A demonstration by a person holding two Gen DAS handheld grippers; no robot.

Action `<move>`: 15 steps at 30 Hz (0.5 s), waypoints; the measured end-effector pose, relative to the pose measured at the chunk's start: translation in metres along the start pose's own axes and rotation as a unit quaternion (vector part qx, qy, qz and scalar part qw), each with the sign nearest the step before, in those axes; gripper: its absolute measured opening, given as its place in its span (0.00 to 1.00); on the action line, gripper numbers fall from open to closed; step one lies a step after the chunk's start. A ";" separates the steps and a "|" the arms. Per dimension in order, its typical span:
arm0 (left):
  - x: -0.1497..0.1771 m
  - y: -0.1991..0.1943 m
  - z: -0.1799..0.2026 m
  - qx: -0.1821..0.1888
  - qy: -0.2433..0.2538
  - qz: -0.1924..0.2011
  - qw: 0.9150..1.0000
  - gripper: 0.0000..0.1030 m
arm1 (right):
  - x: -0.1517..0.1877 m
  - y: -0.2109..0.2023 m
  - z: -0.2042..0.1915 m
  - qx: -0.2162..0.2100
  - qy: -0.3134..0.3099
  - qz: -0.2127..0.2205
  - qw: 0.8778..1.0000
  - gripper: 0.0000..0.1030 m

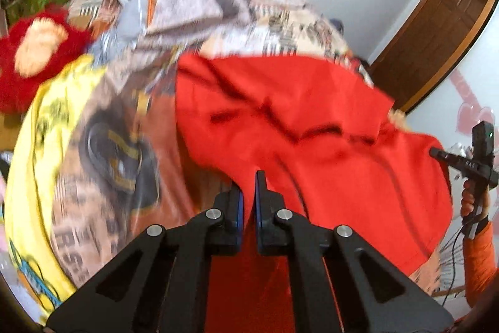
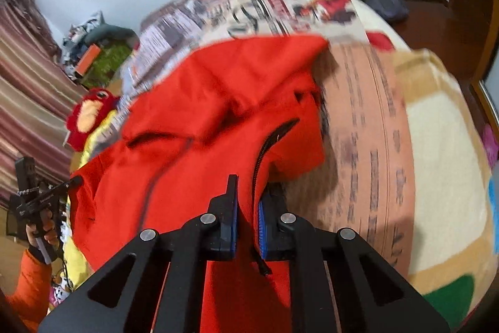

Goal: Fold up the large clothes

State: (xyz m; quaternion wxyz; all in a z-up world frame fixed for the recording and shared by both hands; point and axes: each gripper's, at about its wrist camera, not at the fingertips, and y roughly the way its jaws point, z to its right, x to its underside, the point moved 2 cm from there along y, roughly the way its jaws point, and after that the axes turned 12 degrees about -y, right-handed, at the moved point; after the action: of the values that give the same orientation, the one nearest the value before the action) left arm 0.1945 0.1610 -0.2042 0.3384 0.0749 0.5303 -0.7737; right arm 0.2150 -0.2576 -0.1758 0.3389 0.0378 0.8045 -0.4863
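A large red jacket (image 1: 296, 120) with a black zipper (image 2: 265, 145) lies rumpled across a bed. My left gripper (image 1: 248, 186) is shut on the jacket's edge, red cloth pinched between its blue pads. My right gripper (image 2: 248, 192) is shut on the jacket (image 2: 199, 120) beside the zipper. Each gripper shows in the other's view, held in a hand at the jacket's far edge: the right gripper (image 1: 436, 152) and the left gripper (image 2: 75, 178).
The bed carries a printed cover (image 1: 103, 164) (image 2: 374, 120) and a yellow blanket (image 1: 31, 177). A red plush toy (image 1: 34, 49) (image 2: 90, 114) lies near the head. A striped curtain (image 2: 28, 89) hangs left. A wooden door (image 1: 436, 30) stands right.
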 end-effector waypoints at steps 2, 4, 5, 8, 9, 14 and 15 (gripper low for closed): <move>-0.022 -0.004 0.005 0.009 -0.005 0.021 1.000 0.05 | -0.017 0.000 -0.001 -0.004 -0.006 0.011 1.000 0.09; -0.042 -0.001 0.007 0.009 -0.014 0.035 0.999 0.05 | -0.033 0.003 -0.002 0.004 -0.014 0.018 1.000 0.09; -0.054 0.003 0.008 0.004 -0.019 0.042 0.999 0.05 | -0.043 0.006 -0.002 0.014 -0.020 0.022 0.999 0.09; -0.084 0.023 0.005 -0.027 -0.031 0.053 0.998 0.05 | -0.068 0.018 0.008 0.025 -0.012 0.027 0.999 0.09; -0.095 0.034 0.001 -0.038 -0.040 0.052 0.997 0.05 | -0.075 0.023 0.012 0.026 -0.005 0.027 0.999 0.09; -0.124 0.099 -0.033 -0.092 -0.084 0.024 0.992 0.05 | -0.107 0.063 0.034 0.058 0.005 0.013 0.998 0.09; -0.126 0.109 -0.039 -0.097 -0.091 0.018 0.991 0.05 | -0.111 0.074 0.038 0.063 0.006 0.007 0.998 0.09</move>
State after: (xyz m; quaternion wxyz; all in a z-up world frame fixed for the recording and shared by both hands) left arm 0.3462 0.2284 -0.2453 0.4044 -0.0197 0.5686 -0.7161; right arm 0.3485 -0.2201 -0.1786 0.3345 0.0680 0.7740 -0.5333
